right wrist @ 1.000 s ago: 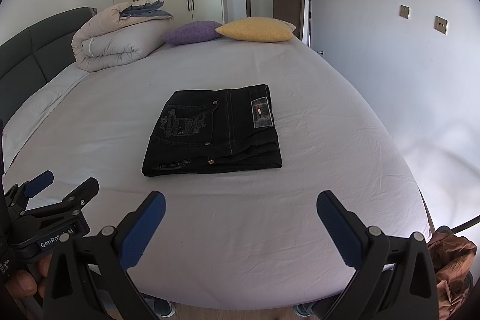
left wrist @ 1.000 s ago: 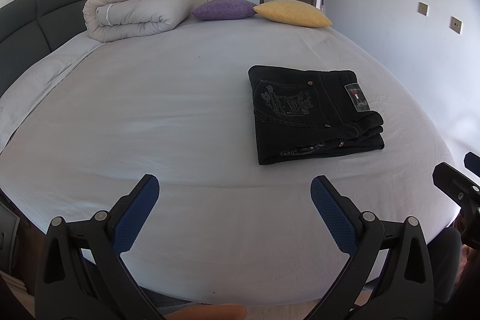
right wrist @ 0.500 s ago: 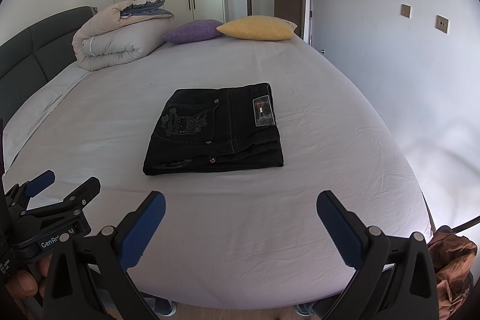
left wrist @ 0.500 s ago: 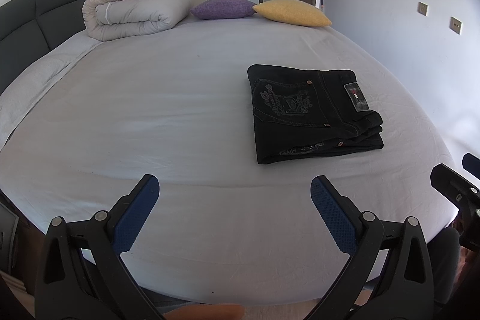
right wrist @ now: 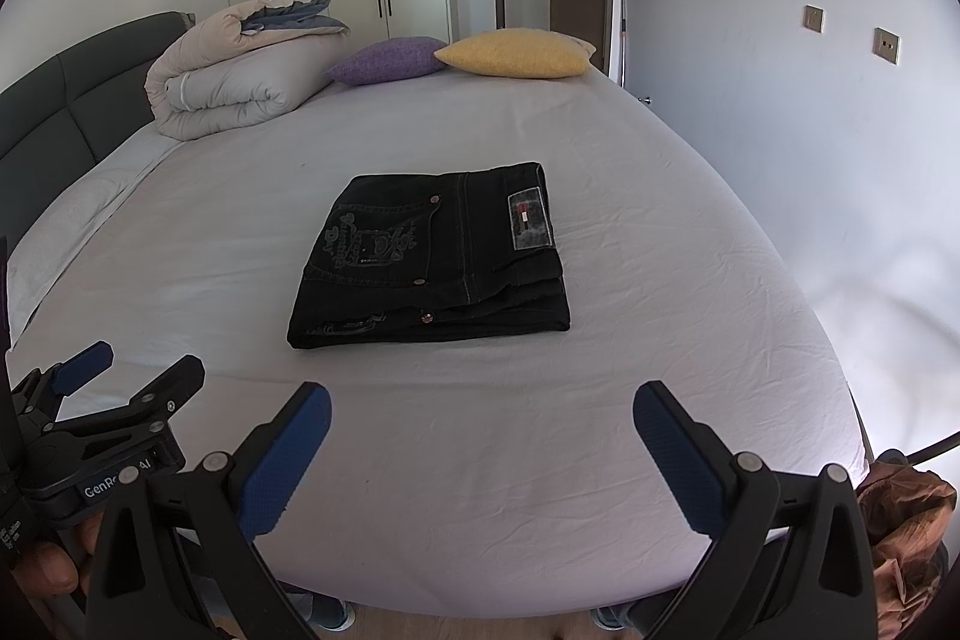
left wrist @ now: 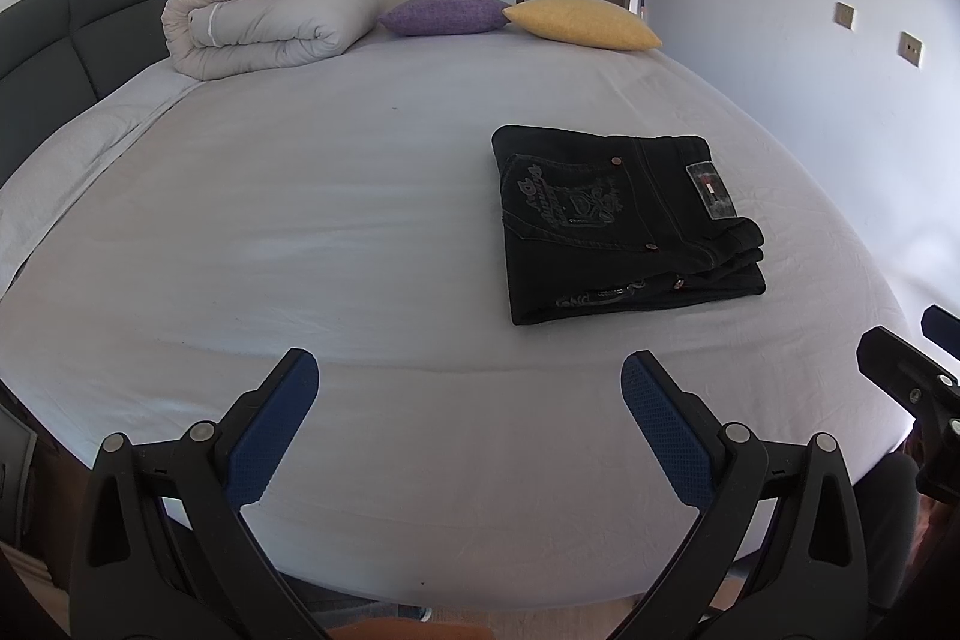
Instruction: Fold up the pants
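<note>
Black denim pants [right wrist: 429, 256], folded into a thick rectangle, are lying on the smooth bed [right wrist: 540, 430]. The left gripper [left wrist: 468, 412] and right gripper [right wrist: 480, 436] are hovering near, textured blue pads apart.

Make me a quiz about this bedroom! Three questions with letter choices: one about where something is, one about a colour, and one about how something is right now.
1. Where are the black pants?
A. on the bed
B. on the floor
C. held in the right gripper

2. What colour is the pillow next to the purple pillow?
A. red
B. yellow
C. green

3. How are the pants now?
A. spread out flat
B. hanging
C. folded into a stack

Answers:
1 A, they lie on the sheet, apart from both grippers.
2 B, a yellow one touches the purple one.
3 C, layers show at the near edge.
</note>
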Tool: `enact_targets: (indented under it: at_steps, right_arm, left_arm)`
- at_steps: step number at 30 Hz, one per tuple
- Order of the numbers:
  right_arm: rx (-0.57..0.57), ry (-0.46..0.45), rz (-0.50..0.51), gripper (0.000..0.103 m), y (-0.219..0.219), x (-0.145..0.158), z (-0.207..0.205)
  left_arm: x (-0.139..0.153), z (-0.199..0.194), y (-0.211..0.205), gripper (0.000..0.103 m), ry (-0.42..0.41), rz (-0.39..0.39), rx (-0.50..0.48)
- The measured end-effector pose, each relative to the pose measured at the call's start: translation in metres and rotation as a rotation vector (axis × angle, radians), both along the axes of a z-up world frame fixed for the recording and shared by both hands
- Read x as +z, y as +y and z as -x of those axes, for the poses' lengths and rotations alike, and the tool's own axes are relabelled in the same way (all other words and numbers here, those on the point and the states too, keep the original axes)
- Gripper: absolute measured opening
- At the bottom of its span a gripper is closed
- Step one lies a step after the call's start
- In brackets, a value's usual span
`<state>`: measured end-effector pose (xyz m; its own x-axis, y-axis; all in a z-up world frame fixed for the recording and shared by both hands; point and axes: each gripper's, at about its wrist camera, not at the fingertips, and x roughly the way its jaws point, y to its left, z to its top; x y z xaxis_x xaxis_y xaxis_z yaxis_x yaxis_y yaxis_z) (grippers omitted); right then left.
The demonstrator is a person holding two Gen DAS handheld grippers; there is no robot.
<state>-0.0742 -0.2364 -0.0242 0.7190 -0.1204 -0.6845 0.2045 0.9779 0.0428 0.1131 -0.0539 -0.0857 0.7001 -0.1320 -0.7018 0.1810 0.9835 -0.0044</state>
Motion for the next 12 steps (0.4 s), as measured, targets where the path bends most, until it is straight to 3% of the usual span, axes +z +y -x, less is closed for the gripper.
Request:
enact_targets:
  at_steps: [12]
  right_arm:
    - [0.001, 0.002, -0.004, 0.103, -0.0007, 0.0000, -0.0002]
  left_arm:
    - [-0.0033, -0.0007, -0.0025, 0.103, 0.002, -0.001, -0.009]
